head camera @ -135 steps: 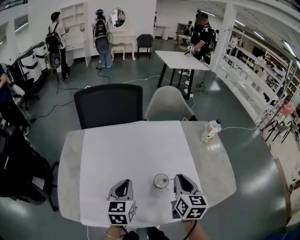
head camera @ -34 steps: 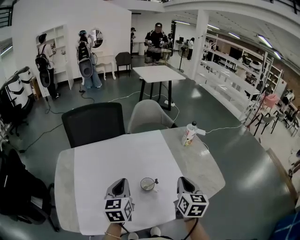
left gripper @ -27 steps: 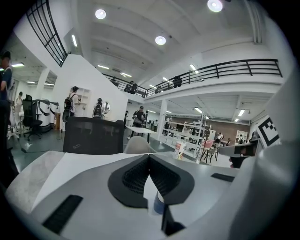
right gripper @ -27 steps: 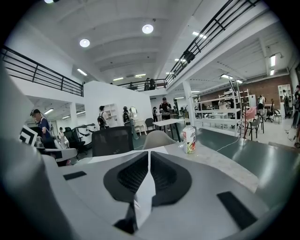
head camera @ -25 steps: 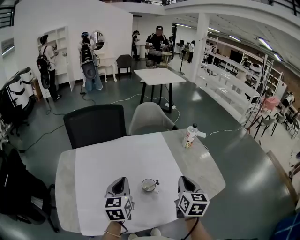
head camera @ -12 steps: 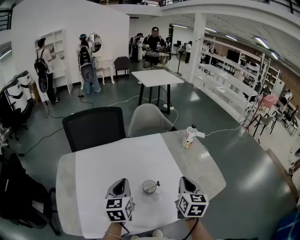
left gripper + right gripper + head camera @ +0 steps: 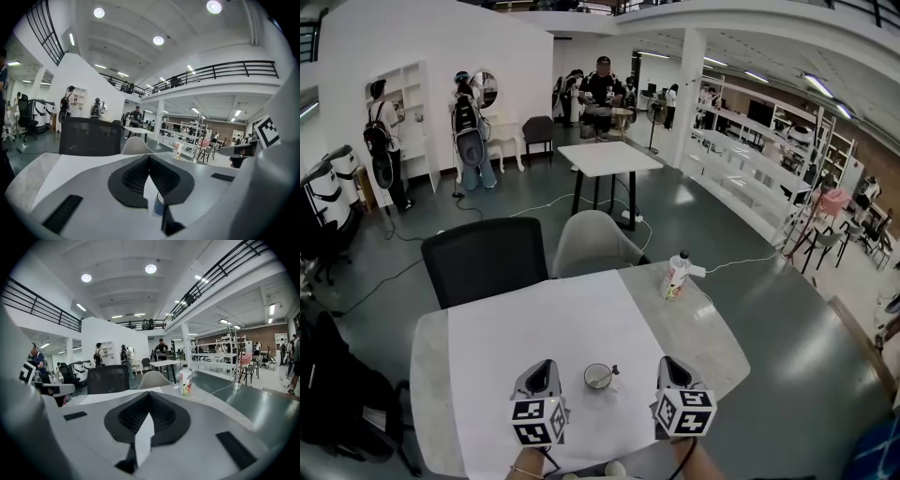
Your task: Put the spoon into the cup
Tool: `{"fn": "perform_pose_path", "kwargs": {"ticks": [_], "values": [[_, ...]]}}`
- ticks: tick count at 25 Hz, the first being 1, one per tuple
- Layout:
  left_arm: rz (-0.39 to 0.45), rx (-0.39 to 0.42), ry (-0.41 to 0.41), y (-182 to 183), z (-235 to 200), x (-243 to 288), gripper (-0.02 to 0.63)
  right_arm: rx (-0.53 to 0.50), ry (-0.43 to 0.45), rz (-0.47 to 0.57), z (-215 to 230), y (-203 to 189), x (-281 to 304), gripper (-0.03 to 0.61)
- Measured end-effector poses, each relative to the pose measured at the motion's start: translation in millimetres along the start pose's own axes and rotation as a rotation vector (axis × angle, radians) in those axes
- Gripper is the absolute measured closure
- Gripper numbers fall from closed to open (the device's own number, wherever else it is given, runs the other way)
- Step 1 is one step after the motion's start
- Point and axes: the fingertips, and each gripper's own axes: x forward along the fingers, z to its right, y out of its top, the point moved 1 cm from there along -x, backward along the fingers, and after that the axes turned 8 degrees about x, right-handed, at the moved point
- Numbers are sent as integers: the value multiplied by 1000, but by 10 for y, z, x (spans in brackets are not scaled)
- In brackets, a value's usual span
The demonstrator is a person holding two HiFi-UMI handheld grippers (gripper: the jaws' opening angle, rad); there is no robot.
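Cup (image 7: 599,376): small, round, pale inside, on my white surface (image 7: 544,319).
Spoon (image 7: 615,369): dark bit at the cup's right rim.
Left tool (image 7: 546,364): closed tight, empty.
Right tool (image 7: 666,360): closed tight, empty.

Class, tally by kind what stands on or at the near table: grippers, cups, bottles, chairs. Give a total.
Left gripper, right gripper: 2
Cup: 1
Bottle: 1
Black chair, grey chair: 2
Total: 6
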Motion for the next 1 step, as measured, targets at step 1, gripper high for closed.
{"fn": "perform_pose_path", "kwargs": {"ticks": [1], "values": [[2, 0, -2, 9, 5, -3, 595, 1, -1, 0, 0, 2, -5, 546]]}}
